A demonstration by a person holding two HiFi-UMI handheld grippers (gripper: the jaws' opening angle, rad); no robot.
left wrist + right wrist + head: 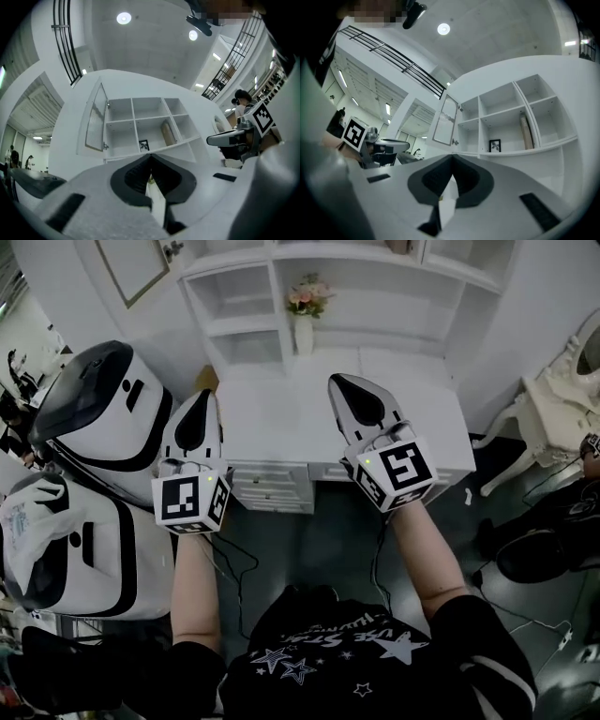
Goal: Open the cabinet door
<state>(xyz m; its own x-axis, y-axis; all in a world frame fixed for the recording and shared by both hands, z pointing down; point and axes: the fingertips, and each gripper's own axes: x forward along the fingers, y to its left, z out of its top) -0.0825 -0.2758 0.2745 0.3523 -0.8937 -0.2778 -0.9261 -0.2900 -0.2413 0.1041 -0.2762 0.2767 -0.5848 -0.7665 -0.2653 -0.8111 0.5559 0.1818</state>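
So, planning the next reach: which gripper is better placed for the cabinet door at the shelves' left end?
Left, probably. The left gripper is on the side of the cabinet door, which stands swung out; the right gripper is further across. Both are shut, empty.

White desk (281,418), vase of pink flowers (305,320) at back; shelf (179,144), framed picture (144,145)

White cabinet door (96,119), wide open
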